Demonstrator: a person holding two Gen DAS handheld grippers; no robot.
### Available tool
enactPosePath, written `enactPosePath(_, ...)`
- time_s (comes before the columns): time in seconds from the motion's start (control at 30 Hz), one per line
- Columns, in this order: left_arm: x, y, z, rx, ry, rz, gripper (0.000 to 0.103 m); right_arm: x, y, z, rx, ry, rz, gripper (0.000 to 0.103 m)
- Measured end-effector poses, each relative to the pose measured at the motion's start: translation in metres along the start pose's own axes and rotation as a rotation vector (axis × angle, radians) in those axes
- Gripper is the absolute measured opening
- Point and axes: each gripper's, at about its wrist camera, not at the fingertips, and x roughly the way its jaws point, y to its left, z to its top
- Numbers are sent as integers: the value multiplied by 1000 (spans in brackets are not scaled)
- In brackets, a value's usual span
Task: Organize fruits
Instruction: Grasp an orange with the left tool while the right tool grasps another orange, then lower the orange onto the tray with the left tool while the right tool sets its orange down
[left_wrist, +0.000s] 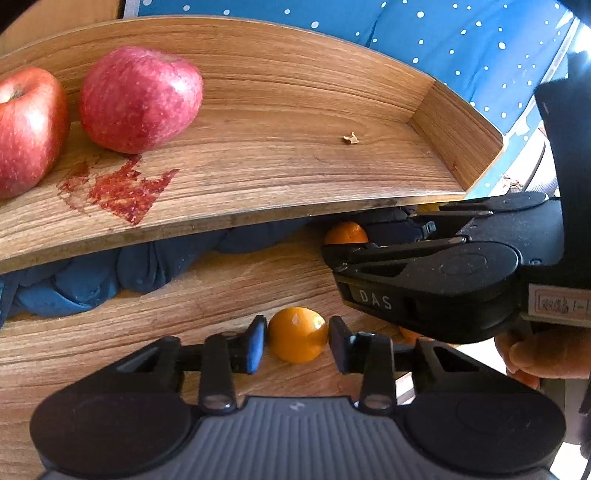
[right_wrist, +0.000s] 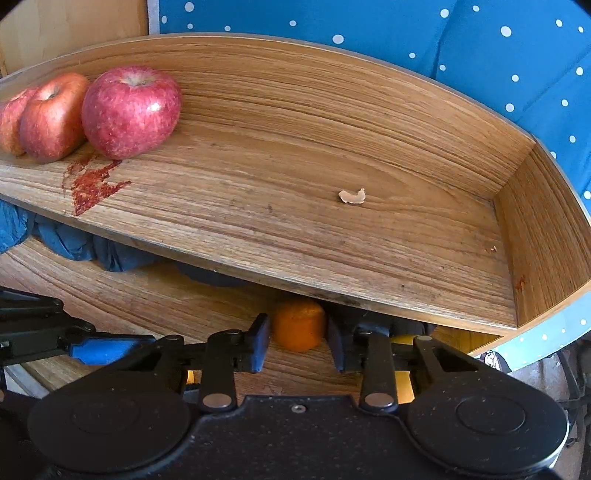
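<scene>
Your left gripper (left_wrist: 297, 338) sits low in the centre of its own view, its two fingers part-way closed around a small orange (left_wrist: 298, 334) on the lower wooden shelf (left_wrist: 92, 332); the blue pad on the left finger and the dark pad on the right finger both press against the fruit's sides. Your right gripper (right_wrist: 298, 334) shows the same posture in its own view: narrowed onto a second orange (right_wrist: 300, 325) that sits just under the front lip of the upper wooden tray (right_wrist: 369, 258), with both pads touching it. In the left view that right gripper enters from the right edge of the frame, reaching under the tray, with your hand (left_wrist: 535, 354) visible behind it at lower right. Red apples (right_wrist: 131, 110) are grouped at the upper left of the tray, touching one another, three visible from the right camera and two from the left. A red smear (right_wrist: 92, 184) marks the tray floor just in front of them, and a small pale scrap (right_wrist: 352, 196) lies alone near the tray's middle. Crumpled blue cloth (left_wrist: 92, 280) is bunched between tray and shelf on the left, and blue dotted fabric (right_wrist: 480, 55) fills the upper right background.
</scene>
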Motion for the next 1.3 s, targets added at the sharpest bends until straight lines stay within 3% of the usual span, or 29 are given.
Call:
enactPosePath(0.33,-14,3,-4,-10,3,-10,38,-11,0,-6,22,-20,39,35)
enactPosePath(0.83,-53,1,-32,1,20,-31,38,-88,2,-46,132,-95,48,35)
enactPosePath(1.3,-59,-8,-55,44,115,-37,38,-105,20,-113,186,1,36,35)
